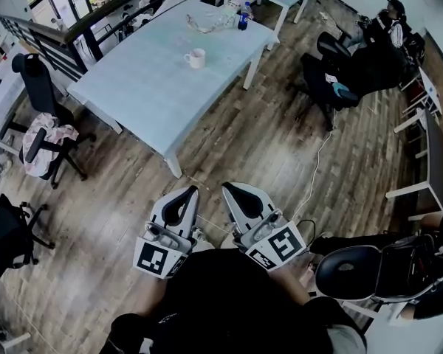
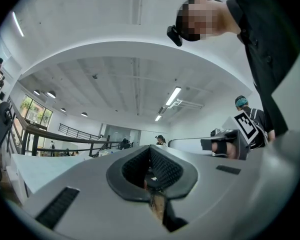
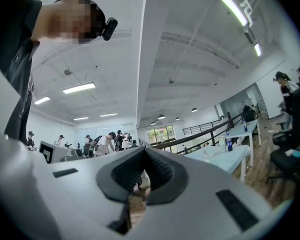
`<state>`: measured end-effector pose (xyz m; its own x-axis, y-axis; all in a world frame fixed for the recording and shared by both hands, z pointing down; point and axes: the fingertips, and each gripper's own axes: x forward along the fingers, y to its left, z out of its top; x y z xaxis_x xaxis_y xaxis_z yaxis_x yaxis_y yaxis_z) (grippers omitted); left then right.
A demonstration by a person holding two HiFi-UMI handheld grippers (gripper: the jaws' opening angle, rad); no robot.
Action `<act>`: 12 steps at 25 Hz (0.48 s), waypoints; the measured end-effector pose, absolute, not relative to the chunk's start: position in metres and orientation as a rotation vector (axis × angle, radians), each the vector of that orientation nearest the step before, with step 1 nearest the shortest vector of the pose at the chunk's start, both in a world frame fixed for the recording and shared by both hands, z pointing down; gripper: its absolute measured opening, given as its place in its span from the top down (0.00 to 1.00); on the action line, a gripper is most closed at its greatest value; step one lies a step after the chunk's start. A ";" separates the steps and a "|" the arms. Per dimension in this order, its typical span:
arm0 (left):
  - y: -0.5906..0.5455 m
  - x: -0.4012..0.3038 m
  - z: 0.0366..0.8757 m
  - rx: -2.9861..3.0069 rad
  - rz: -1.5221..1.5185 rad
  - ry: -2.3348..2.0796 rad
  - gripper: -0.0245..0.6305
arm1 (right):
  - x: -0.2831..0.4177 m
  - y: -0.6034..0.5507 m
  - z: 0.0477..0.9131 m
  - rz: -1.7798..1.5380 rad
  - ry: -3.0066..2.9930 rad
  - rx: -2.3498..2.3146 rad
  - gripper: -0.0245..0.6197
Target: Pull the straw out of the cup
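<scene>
Standing well apart from the table (image 1: pixel 133 94), the person held both grippers low, close to the body. The left gripper (image 1: pixel 191 190) & right gripper (image 1: pixel 226 187) each had jaws pressed together w/ nothing between them, as each gripper's own view showed. The cup (image 1: pixel 196 57), white, sat upright near the table's middle, mouth up, handle apparently toward the picture's left, well apart from the bottle (image 1: pixel 244 15) at the far end. The straw itself was too small to make out from here, so its lean & long axis couldn't be read; prob. it ran near upright out of the cup's mouth. The step in hand looked like the approach, task not yet begun. To do it well: close in on the table's near edge, open one gripper before reaching, steady the cup w/ the other, pinch the straw above the rim & draw along its own axis, not sideways, so the cup wouldn't tip.
</scene>
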<state>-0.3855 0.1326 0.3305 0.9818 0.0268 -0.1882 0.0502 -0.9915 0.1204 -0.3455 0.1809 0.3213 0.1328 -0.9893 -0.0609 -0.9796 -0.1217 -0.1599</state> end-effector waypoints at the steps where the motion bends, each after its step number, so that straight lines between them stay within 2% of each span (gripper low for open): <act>1: 0.128 -0.386 0.328 3.000 -0.293 0.060 0.94 | -0.347 0.175 0.320 -0.087 1.974 -2.237 0.95; 12: 0.097 -0.380 0.330 2.977 -0.302 0.037 0.94 | -0.338 0.140 0.322 -0.106 2.004 -2.228 0.95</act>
